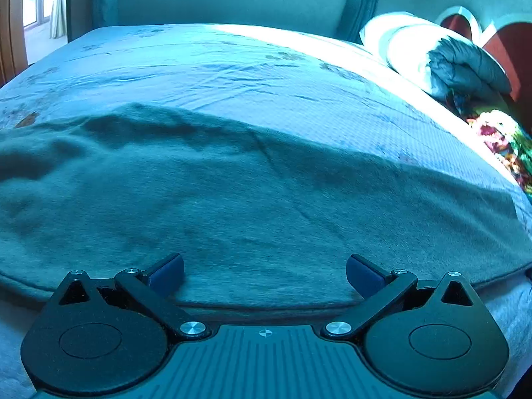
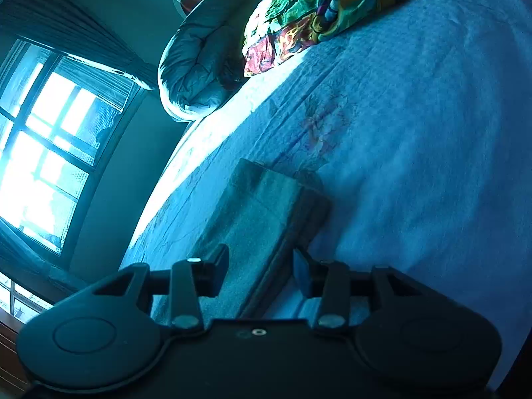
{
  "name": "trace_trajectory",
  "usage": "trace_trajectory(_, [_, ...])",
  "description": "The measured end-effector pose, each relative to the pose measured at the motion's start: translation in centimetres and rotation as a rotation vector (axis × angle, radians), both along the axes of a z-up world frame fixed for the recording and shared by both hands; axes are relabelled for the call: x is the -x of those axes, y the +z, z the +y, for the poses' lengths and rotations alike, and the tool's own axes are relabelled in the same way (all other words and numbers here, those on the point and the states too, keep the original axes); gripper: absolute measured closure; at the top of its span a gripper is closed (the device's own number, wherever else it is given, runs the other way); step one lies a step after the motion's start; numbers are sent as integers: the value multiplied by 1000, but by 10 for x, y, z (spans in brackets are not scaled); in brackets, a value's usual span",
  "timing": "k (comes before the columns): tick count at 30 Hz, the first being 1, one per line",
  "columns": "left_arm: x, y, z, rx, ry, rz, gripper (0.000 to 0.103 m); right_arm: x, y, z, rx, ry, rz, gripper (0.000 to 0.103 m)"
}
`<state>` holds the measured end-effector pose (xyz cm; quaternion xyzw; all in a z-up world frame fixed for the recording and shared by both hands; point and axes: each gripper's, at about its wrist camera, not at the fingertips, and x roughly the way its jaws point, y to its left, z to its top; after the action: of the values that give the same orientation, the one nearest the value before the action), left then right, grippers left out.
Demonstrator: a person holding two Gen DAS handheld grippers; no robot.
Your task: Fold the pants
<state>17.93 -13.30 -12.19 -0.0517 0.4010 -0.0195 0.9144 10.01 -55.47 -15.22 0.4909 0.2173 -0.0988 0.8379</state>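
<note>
Grey pants (image 1: 232, 199) lie spread flat across the near part of the bed, filling most of the left wrist view. My left gripper (image 1: 265, 274) is open and empty, its jaws wide apart just over the near hem of the pants. In the right wrist view a narrow folded end of the pants (image 2: 266, 219) runs away from me on the bed sheet. My right gripper (image 2: 261, 271) is open, its fingers straddling this end, and it grips nothing.
The pale patterned bed sheet (image 1: 232, 66) extends to the far edge. A white pillow (image 1: 409, 43), a grey quilt (image 2: 196, 63) and a colourful blanket (image 2: 312, 10) lie at the head. A window (image 2: 43, 153) with curtains stands beyond the bed.
</note>
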Motion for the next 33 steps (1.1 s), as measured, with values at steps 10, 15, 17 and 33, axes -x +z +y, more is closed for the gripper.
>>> trace_trajectory(10, [19, -3, -67, -156, -95, -33, 0, 10, -12, -16, -82, -42, -36, 78])
trace_trajectory(15, [19, 1, -68, -114, -105, -23, 0, 9, -17, -18, -107, -63, -43, 79])
trace_trajectory(17, [20, -2, -72, -127, -126, -25, 0, 9, -19, -19, -121, -71, -43, 79])
trace_trajectory(33, [21, -9, -76, -162, -131, -29, 0, -12, -12, -16, -21, 1, 17, 95])
